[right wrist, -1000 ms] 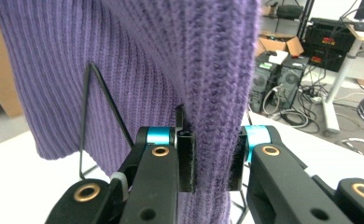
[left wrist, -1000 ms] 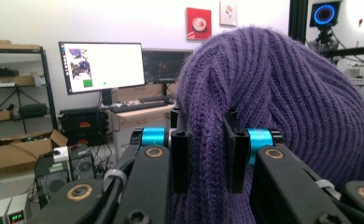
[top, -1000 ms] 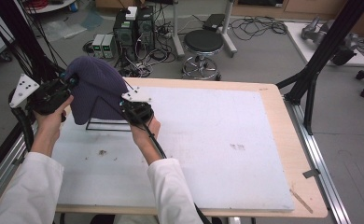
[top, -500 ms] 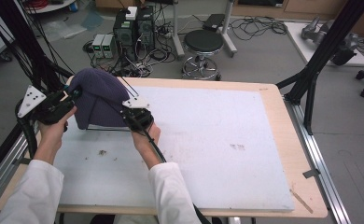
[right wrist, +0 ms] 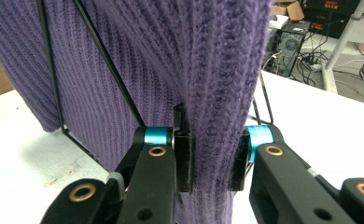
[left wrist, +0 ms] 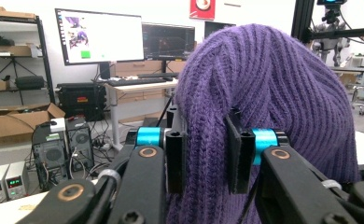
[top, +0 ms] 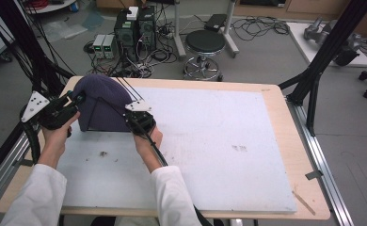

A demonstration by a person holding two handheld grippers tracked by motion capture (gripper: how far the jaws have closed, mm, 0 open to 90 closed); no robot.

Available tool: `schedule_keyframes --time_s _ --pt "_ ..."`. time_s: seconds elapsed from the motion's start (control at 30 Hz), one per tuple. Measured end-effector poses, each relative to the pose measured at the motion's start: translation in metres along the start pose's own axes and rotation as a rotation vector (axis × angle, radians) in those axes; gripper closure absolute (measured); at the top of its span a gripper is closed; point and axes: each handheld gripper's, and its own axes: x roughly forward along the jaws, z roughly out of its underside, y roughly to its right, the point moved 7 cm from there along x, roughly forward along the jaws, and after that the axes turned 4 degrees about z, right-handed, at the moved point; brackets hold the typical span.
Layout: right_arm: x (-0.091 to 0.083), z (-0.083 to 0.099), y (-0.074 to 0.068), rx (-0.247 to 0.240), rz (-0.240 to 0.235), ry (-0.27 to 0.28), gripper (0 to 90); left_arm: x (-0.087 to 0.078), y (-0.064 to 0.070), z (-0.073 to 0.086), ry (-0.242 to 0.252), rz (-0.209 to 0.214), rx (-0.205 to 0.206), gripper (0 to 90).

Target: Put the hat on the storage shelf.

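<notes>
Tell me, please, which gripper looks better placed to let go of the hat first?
Probably the right gripper: it pinches the purple hat low, near the table, where the hat already hangs over the wire stand. The left gripper grips a fold higher up.

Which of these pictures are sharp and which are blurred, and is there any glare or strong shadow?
High view: soft, coarse, evenly lit; the purple knit hat casts only a faint shadow on the table. Left gripper view: hat ribs crisp, lit monitor bright but readable. Right gripper view: knit sharp, the room behind slightly blurred, no glare.
</notes>
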Motion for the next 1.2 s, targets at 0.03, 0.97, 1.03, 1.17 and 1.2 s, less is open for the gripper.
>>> schedule_keyframes --time_s 0.03,0.97,1.03,1.17,1.2 --pt "0.000 0.000 0.000 -0.001 0.002 0.000 76.1 0.000 0.000 0.000 -0.003 -0.005 -0.007 70.1" --pt "-0.023 -0.022 0.012 0.044 0.009 0.119 11.6 -0.005 0.000 -0.009 0.026 -0.085 -0.078 26.2" --pt "-0.027 -0.025 0.015 0.058 0.009 0.139 11.6 -0.006 0.002 -0.011 0.036 -0.092 -0.071 26.0" --pt "-0.038 -0.034 0.024 0.062 0.026 0.178 11.6 -0.008 0.005 -0.018 0.060 -0.102 -0.066 25.9" --pt "-0.042 -0.037 0.028 0.064 0.035 0.190 11.6 -0.008 0.006 -0.019 0.065 -0.103 -0.066 26.0"
